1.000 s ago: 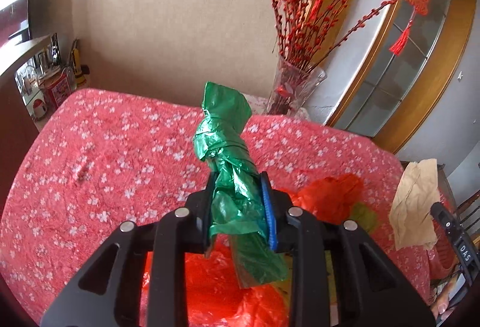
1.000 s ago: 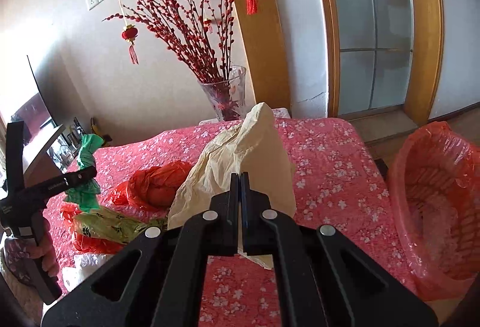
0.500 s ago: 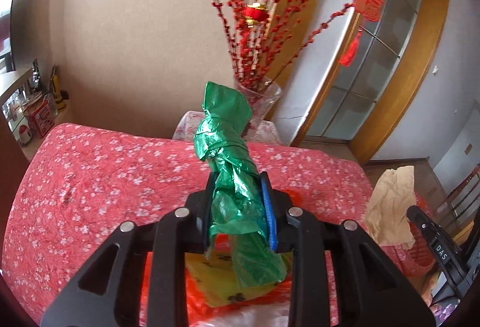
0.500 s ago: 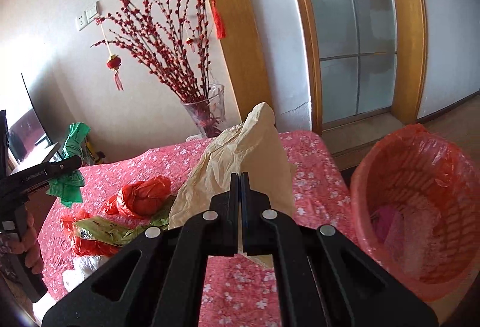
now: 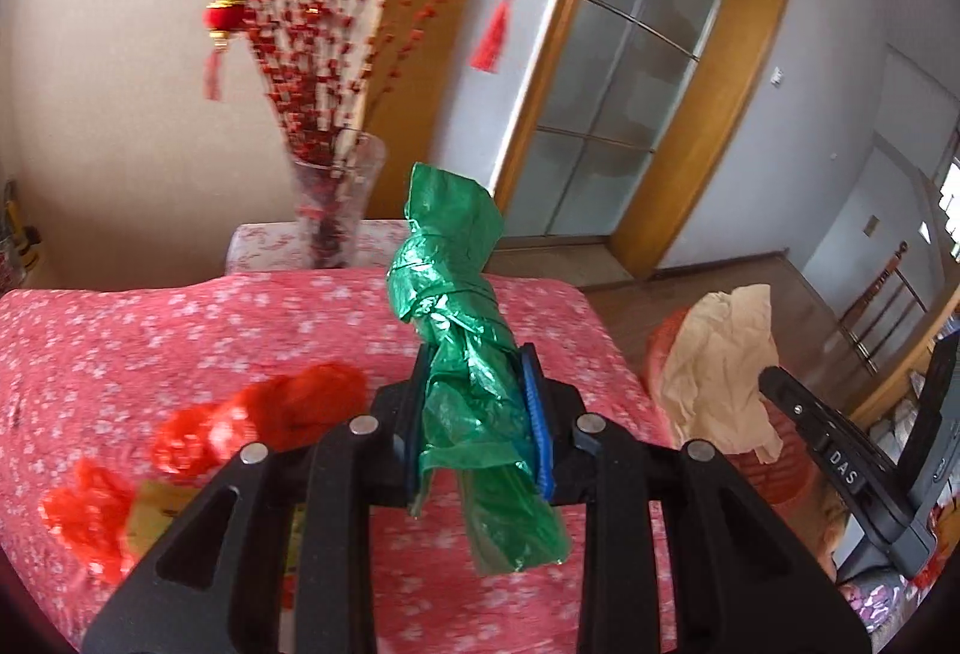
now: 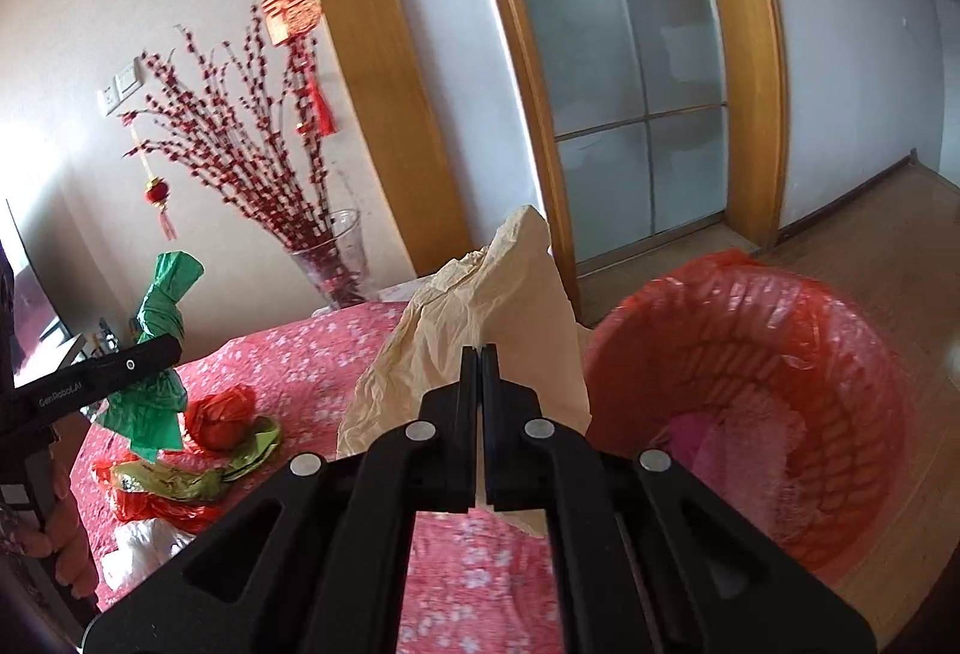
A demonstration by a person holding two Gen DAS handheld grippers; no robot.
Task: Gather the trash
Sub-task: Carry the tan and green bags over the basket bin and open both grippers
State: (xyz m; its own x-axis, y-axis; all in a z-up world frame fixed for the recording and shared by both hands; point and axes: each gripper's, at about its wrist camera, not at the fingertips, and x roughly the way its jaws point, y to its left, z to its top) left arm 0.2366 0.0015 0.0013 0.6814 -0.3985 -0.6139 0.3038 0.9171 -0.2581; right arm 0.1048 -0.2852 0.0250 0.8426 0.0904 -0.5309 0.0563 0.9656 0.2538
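My left gripper (image 5: 477, 384) is shut on a crumpled green plastic bag (image 5: 456, 306) and holds it above the red flowered table (image 5: 180, 330). My right gripper (image 6: 479, 360) is shut on a beige crumpled paper (image 6: 480, 306), held at the table's right edge beside the red-lined trash basket (image 6: 750, 354). The paper (image 5: 714, 354) and basket (image 5: 774, 474) also show in the left wrist view, at right. The green bag (image 6: 159, 354) shows at left in the right wrist view.
Red plastic bags (image 5: 252, 414), a green-yellow wrapper (image 6: 198, 468) and a white bag (image 6: 144, 546) lie on the table. A glass vase of red branches (image 5: 330, 198) stands at the table's far edge. A sliding glass door (image 6: 624, 114) is behind. Wooden floor lies around the basket.
Both grippers have swung to the right with their loads. The basket has come closer in the right wrist view, and the beige paper now hangs next to its rim.
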